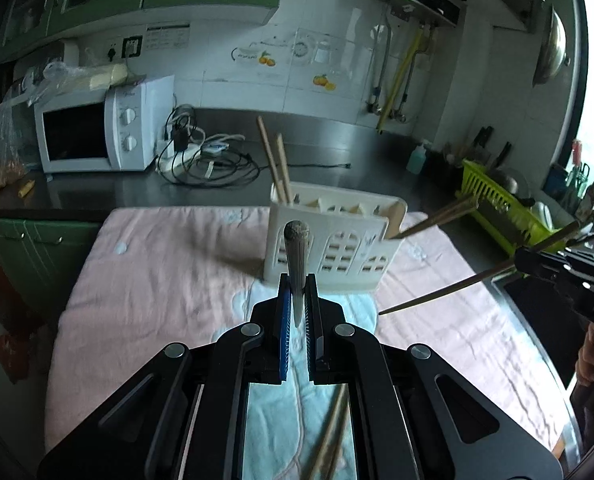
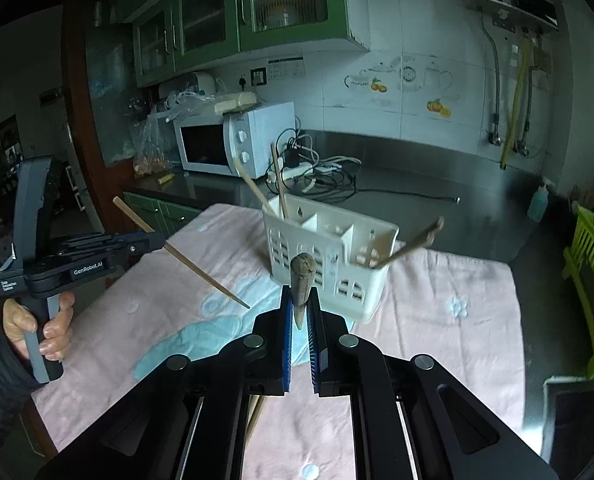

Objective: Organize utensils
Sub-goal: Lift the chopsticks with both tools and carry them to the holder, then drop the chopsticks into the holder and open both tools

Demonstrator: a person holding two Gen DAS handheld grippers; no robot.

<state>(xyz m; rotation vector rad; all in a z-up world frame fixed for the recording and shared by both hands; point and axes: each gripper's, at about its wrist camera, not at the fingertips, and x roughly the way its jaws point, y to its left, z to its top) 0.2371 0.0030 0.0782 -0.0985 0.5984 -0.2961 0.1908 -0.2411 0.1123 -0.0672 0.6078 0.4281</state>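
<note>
Chopsticks are being gathered into the white slotted holder (image 1: 329, 248) standing on the pink towel (image 1: 169, 264) that is covering the table. Each pair of tongs is clamped on one chopstick, lifted clear of the cloth. The left tongs (image 1: 297, 300) are gripping theirs near the thin end, so the thick end of the left chopstick (image 1: 296, 248) is pointing forward toward the holder; seen from the right wrist, that stick is slanting down with its tip hanging over the towel. The right tongs (image 2: 299, 312) are pinching the right chopstick (image 2: 301, 280) in the same way, with its blunt end lined up in front of the holder's near wall. Two chopsticks (image 1: 275, 160) are already standing in the holder's left compartment, and two more (image 1: 433, 218) are leaning out of the right end. At least two more chopsticks (image 1: 329, 436) are lying on the towel below the left tongs. The step in hand looks like the carry from towel to holder. The next move probably calls for bringing each stick over an open compartment, tilting it nearer upright, and lowering an end past the rim before letting go, while keeping the two sticks from crossing and from knocking the leaning ones.
</note>
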